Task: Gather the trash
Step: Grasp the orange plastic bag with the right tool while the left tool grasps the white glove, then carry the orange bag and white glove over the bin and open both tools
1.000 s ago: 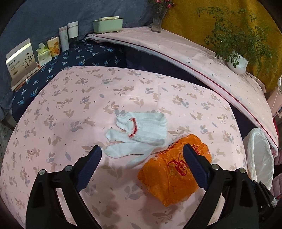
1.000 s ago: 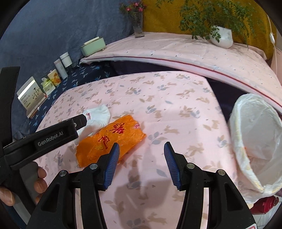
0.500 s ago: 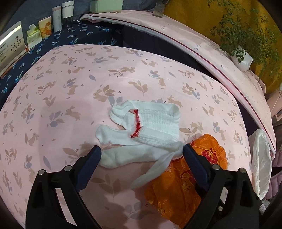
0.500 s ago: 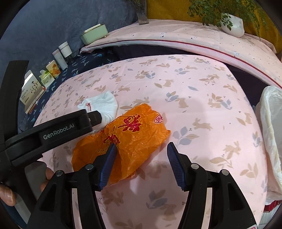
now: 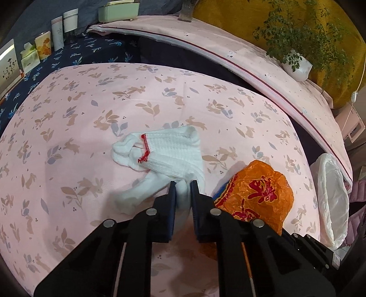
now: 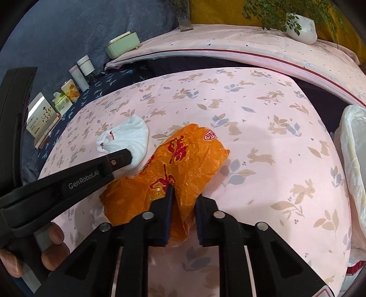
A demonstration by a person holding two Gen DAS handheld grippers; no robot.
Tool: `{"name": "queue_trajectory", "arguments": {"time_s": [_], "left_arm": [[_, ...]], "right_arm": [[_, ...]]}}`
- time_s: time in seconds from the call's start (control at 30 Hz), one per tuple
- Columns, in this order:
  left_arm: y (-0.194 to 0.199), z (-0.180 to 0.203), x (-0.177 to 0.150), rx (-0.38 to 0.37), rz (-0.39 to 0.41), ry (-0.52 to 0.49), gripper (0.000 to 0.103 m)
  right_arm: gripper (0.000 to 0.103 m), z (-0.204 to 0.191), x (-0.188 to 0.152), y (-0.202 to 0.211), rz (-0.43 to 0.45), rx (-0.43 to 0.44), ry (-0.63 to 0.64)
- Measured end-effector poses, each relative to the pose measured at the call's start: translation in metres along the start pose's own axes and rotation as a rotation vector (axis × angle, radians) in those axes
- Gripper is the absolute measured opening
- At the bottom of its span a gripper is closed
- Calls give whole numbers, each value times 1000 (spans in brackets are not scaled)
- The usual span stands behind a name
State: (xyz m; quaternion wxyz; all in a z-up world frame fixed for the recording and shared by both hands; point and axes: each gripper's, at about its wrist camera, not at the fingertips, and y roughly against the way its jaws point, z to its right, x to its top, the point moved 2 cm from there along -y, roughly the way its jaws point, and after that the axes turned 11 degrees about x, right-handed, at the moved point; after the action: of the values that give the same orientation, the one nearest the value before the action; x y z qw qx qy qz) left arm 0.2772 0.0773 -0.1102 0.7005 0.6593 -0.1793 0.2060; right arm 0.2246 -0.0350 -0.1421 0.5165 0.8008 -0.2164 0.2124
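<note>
White gloves with a red hem [image 5: 167, 155] lie crumpled on the pink floral sheet [image 5: 68, 128]. My left gripper [image 5: 183, 186] is shut on the gloves' near edge. An orange plastic bag with red print [image 6: 183, 164] lies to their right; it also shows in the left wrist view [image 5: 258, 192]. My right gripper [image 6: 184, 194] is shut on the bag's near edge. The left gripper's arm [image 6: 68, 182] and the gloves [image 6: 128, 139] show in the right wrist view. A white-lined trash bin [image 6: 353, 173] stands at the bed's right edge.
Boxes, tissue packs and bottles [image 5: 43, 45] line a dark blue cloth at the back left. A green box [image 5: 117, 10] and a potted plant [image 5: 297, 66] stand on the raised pink ledge [image 5: 228, 52] behind.
Both grippers moved down and forward and closed. The left one took hold of the white gloves; the right one took hold of the orange bag.
</note>
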Motion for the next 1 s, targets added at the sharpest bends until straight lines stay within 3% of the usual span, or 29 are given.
{"name": "queue_trajectory", "arguments": {"time_s": [0.4, 1.0], "left_arm": [[50, 49, -6, -26, 74, -63, 9], [128, 207, -29, -144, 182, -292, 9]], "right_arm": [[8, 39, 3, 65, 106, -23, -66], [8, 137, -3, 194, 300, -125, -181]]}}
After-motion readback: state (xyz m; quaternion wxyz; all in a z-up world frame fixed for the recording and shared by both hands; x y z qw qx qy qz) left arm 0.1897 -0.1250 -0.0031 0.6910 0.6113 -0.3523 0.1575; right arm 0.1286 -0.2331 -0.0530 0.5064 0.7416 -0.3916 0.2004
